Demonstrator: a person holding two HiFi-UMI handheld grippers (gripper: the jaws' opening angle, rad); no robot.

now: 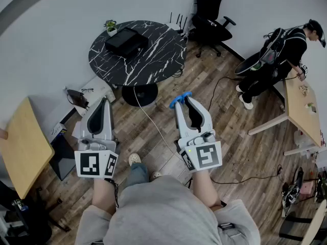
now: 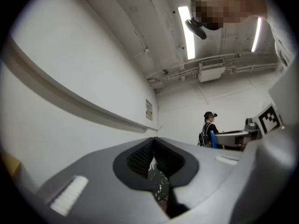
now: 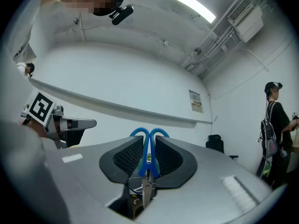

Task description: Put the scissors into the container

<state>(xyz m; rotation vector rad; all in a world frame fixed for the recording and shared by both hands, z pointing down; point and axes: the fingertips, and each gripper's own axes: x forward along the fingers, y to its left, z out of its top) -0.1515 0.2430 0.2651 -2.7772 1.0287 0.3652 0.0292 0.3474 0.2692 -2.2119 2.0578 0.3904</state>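
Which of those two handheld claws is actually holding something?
The right gripper: blue-handled scissors are clamped between its jaws, with the handle loops sticking out past the tips. The left gripper has its jaws closed together with nothing between them.

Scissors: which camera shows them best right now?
The right gripper view: the scissors stand clamped in the right gripper, blue handles and metal blades both showing. The head view shows only the blue handles past the jaw tips. The left gripper view shows just a distant blue sliver.

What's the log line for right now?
right gripper: shut on scissors | left gripper: shut, empty | scissors: blue handles poke past jaws
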